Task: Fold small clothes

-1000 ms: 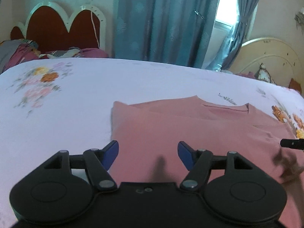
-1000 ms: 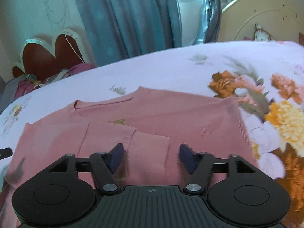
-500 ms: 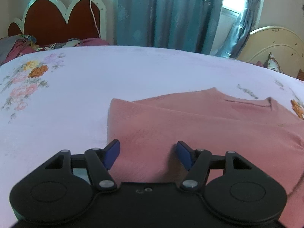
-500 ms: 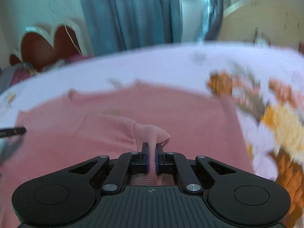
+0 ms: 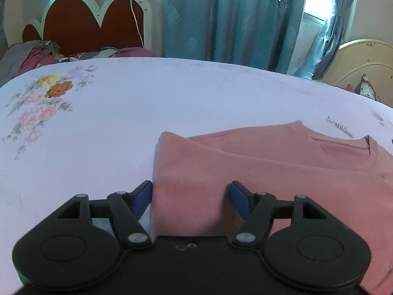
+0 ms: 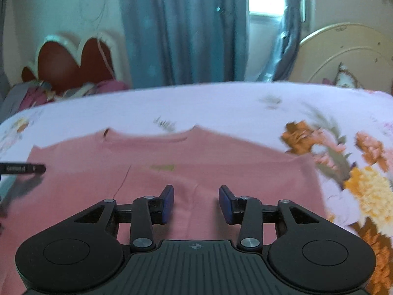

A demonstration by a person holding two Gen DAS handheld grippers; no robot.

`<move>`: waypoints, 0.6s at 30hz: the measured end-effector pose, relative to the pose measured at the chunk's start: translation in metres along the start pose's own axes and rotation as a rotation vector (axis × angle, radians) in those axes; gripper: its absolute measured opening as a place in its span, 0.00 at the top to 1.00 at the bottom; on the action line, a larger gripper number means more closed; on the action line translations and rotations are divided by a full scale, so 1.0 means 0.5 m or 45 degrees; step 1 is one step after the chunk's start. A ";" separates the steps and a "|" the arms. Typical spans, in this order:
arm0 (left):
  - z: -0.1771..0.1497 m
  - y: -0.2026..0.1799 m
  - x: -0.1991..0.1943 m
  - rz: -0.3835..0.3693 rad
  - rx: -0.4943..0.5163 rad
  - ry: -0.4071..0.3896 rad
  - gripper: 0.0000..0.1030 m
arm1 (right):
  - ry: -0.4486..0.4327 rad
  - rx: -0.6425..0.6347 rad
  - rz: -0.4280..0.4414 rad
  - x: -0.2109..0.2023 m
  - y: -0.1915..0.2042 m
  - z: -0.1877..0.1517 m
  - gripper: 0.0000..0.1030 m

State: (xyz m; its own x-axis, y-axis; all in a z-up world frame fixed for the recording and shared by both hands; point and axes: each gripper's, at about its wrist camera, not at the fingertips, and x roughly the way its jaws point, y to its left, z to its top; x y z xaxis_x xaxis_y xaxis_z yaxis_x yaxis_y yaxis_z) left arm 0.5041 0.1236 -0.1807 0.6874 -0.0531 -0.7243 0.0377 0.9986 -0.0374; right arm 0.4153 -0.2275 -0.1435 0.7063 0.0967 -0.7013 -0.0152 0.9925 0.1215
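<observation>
Half a second ago the right gripper was pinched shut on a fold of the pink sweatshirt; now its jaws stand apart and empty, the cloth lying flat beneath. The left gripper hangs wide open, holding nothing, straddling the garment's near-left edge. The sweatshirt lies on the floral bedsheet, both sides seemingly folded inward, collar away. Judging by this, the sleeve folds are done; the lengthwise fold remains.
</observation>
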 end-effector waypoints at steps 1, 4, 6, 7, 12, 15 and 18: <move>0.000 -0.001 -0.002 0.004 0.004 0.003 0.33 | 0.041 -0.015 -0.018 0.013 0.002 -0.008 0.60; 0.000 -0.003 -0.006 0.012 0.012 0.015 0.33 | 0.077 -0.041 -0.030 0.033 -0.007 -0.033 0.60; 0.001 -0.004 -0.010 0.022 0.013 0.021 0.33 | 0.079 -0.036 -0.046 0.023 -0.005 -0.026 0.60; 0.000 -0.005 -0.014 0.027 0.013 0.024 0.33 | 0.054 -0.028 -0.055 0.012 -0.004 -0.022 0.60; -0.006 -0.020 -0.053 0.016 0.028 -0.004 0.33 | -0.038 -0.016 0.021 -0.032 0.020 -0.005 0.60; -0.013 -0.037 -0.082 -0.018 0.043 -0.020 0.33 | -0.038 -0.038 0.070 -0.038 0.044 -0.002 0.61; -0.023 -0.059 -0.108 -0.060 0.056 -0.026 0.33 | -0.015 -0.076 0.103 -0.039 0.070 -0.012 0.61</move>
State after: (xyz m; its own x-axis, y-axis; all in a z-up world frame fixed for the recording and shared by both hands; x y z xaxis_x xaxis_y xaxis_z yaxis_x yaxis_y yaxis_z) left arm 0.4576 0.0970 -0.1485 0.6986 -0.1006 -0.7084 0.1017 0.9940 -0.0408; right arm 0.3967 -0.1941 -0.1297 0.7093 0.1758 -0.6826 -0.1144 0.9843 0.1346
